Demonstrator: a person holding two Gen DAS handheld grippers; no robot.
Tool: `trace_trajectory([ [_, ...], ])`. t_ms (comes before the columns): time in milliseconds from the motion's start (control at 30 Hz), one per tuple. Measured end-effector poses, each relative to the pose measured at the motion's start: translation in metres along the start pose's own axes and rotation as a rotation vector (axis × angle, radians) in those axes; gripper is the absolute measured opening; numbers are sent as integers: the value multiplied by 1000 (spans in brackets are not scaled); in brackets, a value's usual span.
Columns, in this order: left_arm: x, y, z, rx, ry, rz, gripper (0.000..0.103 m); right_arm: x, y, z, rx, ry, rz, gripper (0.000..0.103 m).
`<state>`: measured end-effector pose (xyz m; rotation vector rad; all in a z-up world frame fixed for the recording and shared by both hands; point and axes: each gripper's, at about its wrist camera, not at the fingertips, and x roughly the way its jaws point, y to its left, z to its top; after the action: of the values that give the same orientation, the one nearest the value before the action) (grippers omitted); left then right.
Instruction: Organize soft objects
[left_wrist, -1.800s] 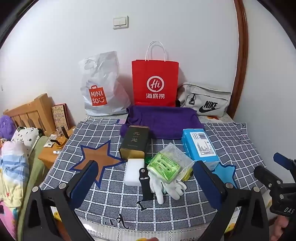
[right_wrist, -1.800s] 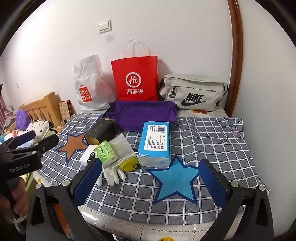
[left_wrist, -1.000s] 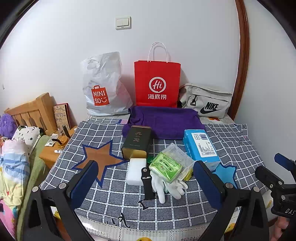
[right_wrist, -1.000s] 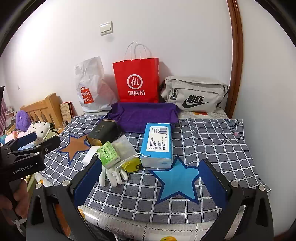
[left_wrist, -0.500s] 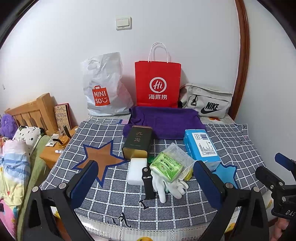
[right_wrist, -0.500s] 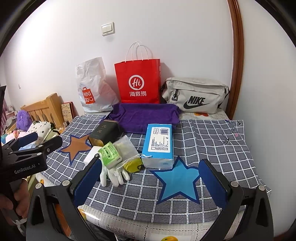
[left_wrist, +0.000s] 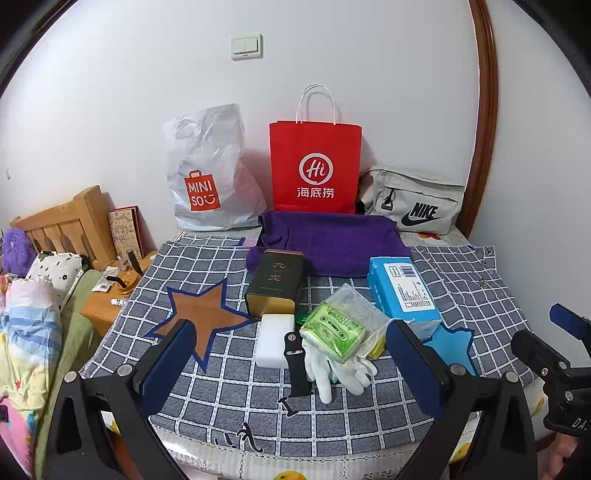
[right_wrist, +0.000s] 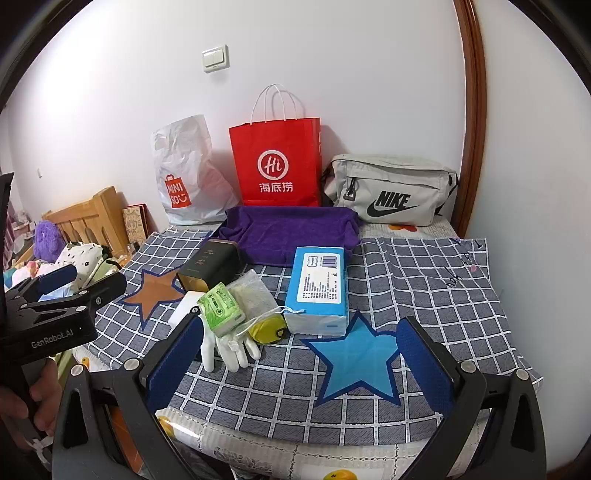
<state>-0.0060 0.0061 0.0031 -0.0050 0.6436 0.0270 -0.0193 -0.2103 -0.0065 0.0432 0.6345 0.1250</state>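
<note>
A pile lies mid-table on the checked cloth (left_wrist: 229, 384): white gloves (left_wrist: 338, 367), a green tissue pack (left_wrist: 332, 330), a clear mesh pouch (left_wrist: 352, 301), a white sponge block (left_wrist: 272, 339), a black watch strap (left_wrist: 297, 363) and a yellow item (right_wrist: 267, 328). A blue tissue pack (left_wrist: 402, 291) lies to the right, a dark tin (left_wrist: 275, 282) to the left, a folded purple towel (left_wrist: 328, 243) behind. My left gripper (left_wrist: 291, 354) hangs open before the pile, holding nothing. My right gripper (right_wrist: 299, 356) is open and empty near the blue star (right_wrist: 356, 360).
Against the back wall stand a white plastic bag (left_wrist: 207, 173), a red paper bag (left_wrist: 316, 166) and a grey waist bag (left_wrist: 413, 205). A brown star (left_wrist: 201, 314) marks the cloth's left. A wooden bed frame (left_wrist: 59, 225) and bedding sit at left.
Both cameras have drifted slightly, so the scene sits a little lower and closer. Nothing on the table has moved, and both grippers stay open.
</note>
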Motion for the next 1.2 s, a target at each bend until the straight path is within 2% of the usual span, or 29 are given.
trace_trajectory([
  [1200,-1,0,-1,2,-8,-10,103,-4,2,-1,1,-17,8,102],
])
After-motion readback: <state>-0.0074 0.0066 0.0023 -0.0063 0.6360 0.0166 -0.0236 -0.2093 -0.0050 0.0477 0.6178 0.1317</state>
